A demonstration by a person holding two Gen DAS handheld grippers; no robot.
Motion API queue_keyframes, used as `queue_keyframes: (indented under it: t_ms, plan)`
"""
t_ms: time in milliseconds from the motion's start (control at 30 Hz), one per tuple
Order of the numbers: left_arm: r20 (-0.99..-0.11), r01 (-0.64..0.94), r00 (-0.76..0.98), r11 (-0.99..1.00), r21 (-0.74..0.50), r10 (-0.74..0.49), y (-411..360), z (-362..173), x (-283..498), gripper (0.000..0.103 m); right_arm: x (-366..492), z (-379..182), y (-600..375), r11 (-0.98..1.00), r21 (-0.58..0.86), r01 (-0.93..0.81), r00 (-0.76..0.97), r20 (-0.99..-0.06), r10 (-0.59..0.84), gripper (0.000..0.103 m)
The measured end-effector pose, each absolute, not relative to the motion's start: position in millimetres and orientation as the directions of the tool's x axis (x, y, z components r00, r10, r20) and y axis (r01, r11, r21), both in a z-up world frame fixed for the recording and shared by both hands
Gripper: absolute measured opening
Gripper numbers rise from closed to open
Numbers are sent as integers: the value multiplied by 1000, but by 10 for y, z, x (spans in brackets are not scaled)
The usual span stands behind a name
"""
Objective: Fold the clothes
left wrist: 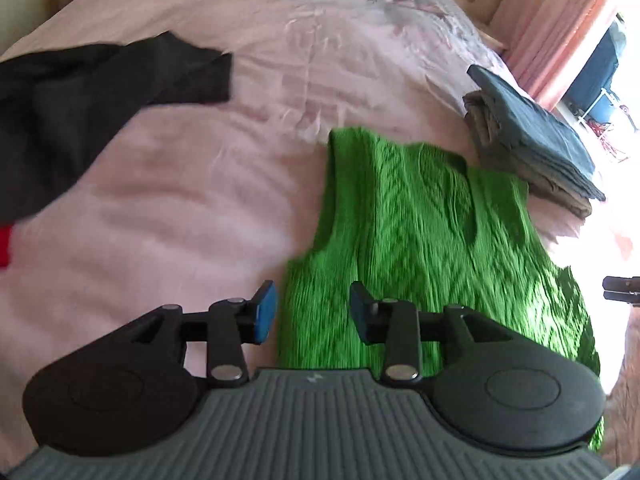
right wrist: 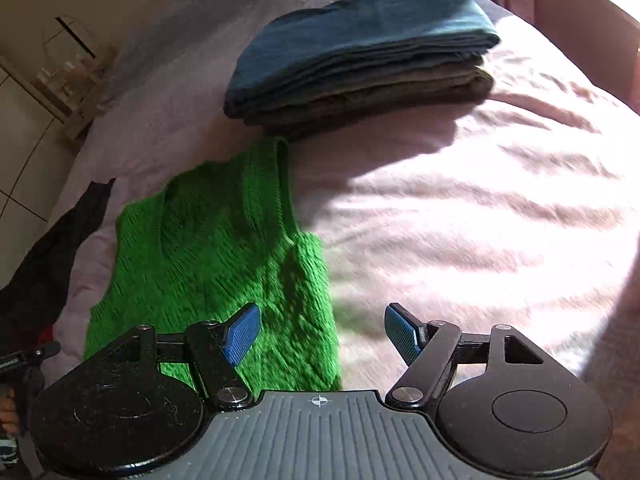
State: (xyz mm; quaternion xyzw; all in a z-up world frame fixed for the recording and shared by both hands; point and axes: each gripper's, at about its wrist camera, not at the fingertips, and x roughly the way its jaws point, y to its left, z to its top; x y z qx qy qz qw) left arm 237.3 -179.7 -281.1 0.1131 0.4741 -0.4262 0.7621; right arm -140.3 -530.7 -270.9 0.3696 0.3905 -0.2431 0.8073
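Note:
A bright green knitted vest [left wrist: 420,240] lies flat on the pink bedcover [left wrist: 180,200], neck end away from me. My left gripper [left wrist: 314,316] hovers over the vest's near left edge, open, with no cloth pinched between the blue pads. In the right wrist view the vest [right wrist: 220,248] lies to the left, and my right gripper [right wrist: 322,334] stands wide open above its near right edge, nothing between its fingers. A tip of the right gripper [left wrist: 622,288] shows at the left view's right edge.
A stack of folded clothes [right wrist: 360,52], blue on top and grey-brown below, sits just beyond the vest. A crumpled dark garment [left wrist: 80,100] lies at the far left with a bit of red [left wrist: 4,246] beside it. Pink curtains [left wrist: 560,20] hang at the right.

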Motion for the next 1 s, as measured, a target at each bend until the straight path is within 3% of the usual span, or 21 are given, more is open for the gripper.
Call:
queue_keyframes:
  t_ms: [233, 333, 567, 900, 1000]
  plan:
    - [-803, 761, 167, 593, -264, -571, -2519, -3089, 3018, 37, -536, -2912, -5656, 653, 423, 629, 625, -774, -101, 71]
    - [-810, 775, 154, 578, -256, -566, -2757, -3239, 3189, 34, -342, -3023, -5792, 635, 452, 626, 642, -762, -91, 60]
    - [-797, 827, 65, 479, -293, -600, -3176, -3545, 3343, 32, -134, -3331, -6103, 532, 546, 647, 683, -725, -86, 59]
    - [-772, 818, -23, 431, -380, -635, -3165, -3636, 3528, 25, -107, -3573, -6347, 448, 631, 633, 731, -678, -76, 59]
    - [-768, 814, -56, 417, -405, -637, -3101, -3614, 3595, 16, -194, -3589, -6396, 430, 652, 624, 744, -664, -73, 59]
